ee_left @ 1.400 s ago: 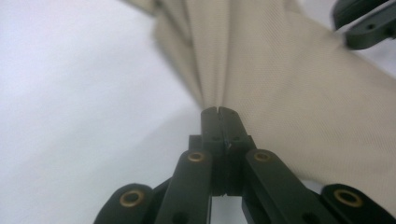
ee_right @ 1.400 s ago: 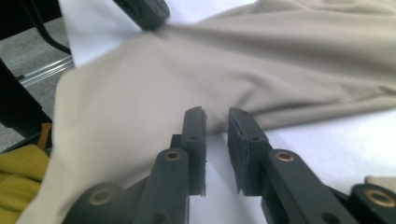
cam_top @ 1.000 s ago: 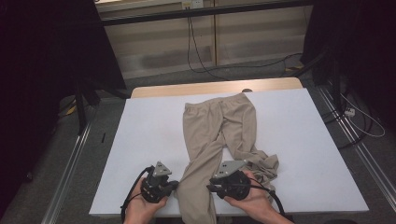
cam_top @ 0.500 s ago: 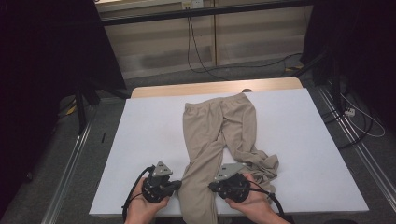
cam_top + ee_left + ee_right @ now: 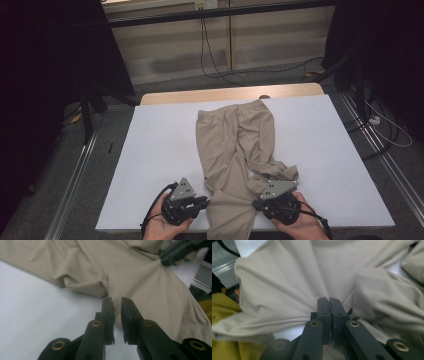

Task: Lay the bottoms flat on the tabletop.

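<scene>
Beige trousers (image 5: 230, 145) lie lengthwise on the white table (image 5: 160, 140), waistband at the far end. One leg runs to the near edge; the other is crumpled to its right. My left gripper (image 5: 204, 202) sits at the near leg's left edge. In the left gripper view its jaws (image 5: 116, 300) stand a narrow gap apart, tips at a fold of the trousers (image 5: 140, 272), nothing between them. My right gripper (image 5: 256, 205) is shut on the leg's right side. In the right gripper view (image 5: 329, 300) the trousers (image 5: 287, 277) gather into its closed jaws.
A wooden strip (image 5: 225, 94) borders the table's far edge. Metal rails (image 5: 75, 170) run along both sides on the floor, with cables (image 5: 380, 120) at the right. A yellow garment (image 5: 227, 315) shows below the near table edge.
Both grippers have shifted slightly to the right; the left one now reaches the leg's edge. The right one still holds the fabric.
</scene>
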Demonstrator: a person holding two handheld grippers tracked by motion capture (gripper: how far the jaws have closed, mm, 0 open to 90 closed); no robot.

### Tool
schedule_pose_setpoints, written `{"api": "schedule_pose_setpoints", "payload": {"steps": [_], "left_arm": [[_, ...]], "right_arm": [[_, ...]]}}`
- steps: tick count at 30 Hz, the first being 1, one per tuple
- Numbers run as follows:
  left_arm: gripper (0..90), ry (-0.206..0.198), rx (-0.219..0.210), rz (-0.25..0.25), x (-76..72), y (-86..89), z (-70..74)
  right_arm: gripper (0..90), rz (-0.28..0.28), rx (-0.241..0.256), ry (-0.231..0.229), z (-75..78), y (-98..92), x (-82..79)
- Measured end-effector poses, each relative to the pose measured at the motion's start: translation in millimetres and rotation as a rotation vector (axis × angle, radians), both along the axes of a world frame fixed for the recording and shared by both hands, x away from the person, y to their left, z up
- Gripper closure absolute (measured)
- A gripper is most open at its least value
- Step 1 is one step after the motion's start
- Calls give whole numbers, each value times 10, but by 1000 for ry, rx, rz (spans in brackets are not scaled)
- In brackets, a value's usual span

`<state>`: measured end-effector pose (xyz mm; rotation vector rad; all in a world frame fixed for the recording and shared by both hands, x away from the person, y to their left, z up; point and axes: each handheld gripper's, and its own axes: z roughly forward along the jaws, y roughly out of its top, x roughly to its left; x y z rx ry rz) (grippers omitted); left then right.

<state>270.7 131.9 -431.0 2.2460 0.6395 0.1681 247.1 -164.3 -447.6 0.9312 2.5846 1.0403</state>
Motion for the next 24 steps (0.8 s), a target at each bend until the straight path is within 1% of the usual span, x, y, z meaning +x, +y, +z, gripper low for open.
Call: {"api": "schedule_pose_setpoints", "payload": {"steps": [1,2,3,4,5,6,7,8,9,10,11,12,13,14,15,16,17,18,19,20,21,23,24], "left_arm": [[819,-8,2,-25,-28,-34,-8],[819,-20,4,-64,-55,-70,-15],[811,-28,4,-92,-84,-117,-29],[785,-41,18,-106,-112,-167,-49],[768,-66,75,-124,-127,-209,-71],[756,-73,106,-129,-138,-255,-112],[743,-59,133,-136,-137,-282,-154],[767,-42,112,-135,-140,-281,-168],[836,-6,107,-125,-132,-280,-158],[900,16,114,-109,-134,-275,-148],[900,23,125,-98,-146,-270,-137],[900,28,132,-96,-173,-258,-124],[900,37,139,-101,-189,-239,-116],[900,59,131,-99,-219,-207,-112],[900,74,119,-97,-253,-161,-103],[900,87,112,-87,-296,-121,-98],[900,85,119,-80,-342,-83,-92],[900,95,116,-85,-385,-54,-84],[900,110,108,-96,-428,-33,-72],[900,117,97,-98,-478,-22,-65],[900,123,96,-112,-522,-12,-61],[900,141,89,-115,-596,6,-64],[900,149,94,-116,-620,13,-74]], "right_arm": [[863,2,6,1,-1,-20,-8],[828,2,18,-6,3,-25,-12],[796,-5,31,-10,14,-19,-15],[781,2,47,-18,30,-5,-16],[758,15,64,-31,48,16,-19],[734,27,76,-37,60,46,-20],[698,41,86,-35,62,82,-17],[678,54,94,-31,56,124,-18],[664,74,90,-26,42,173,-25],[642,96,67,-22,17,226,-34],[603,97,36,-17,-20,274,-38],[594,101,7,-11,-63,309,-35],[607,98,9,-29,-68,329,-44],[647,99,4,-31,-60,335,-40],[724,89,1,-34,-57,338,-40],[774,86,6,-34,-60,335,-40],[808,90,14,-27,-60,339,-46],[835,102,23,-17,-58,350,-57],[859,122,30,-8,-56,364,-72],[864,137,28,-6,-58,387,-94],[896,149,26,-9,-55,409,-121],[900,179,36,9,-45,433,-182],[900,182,29,10,-49,439,-218]]}}
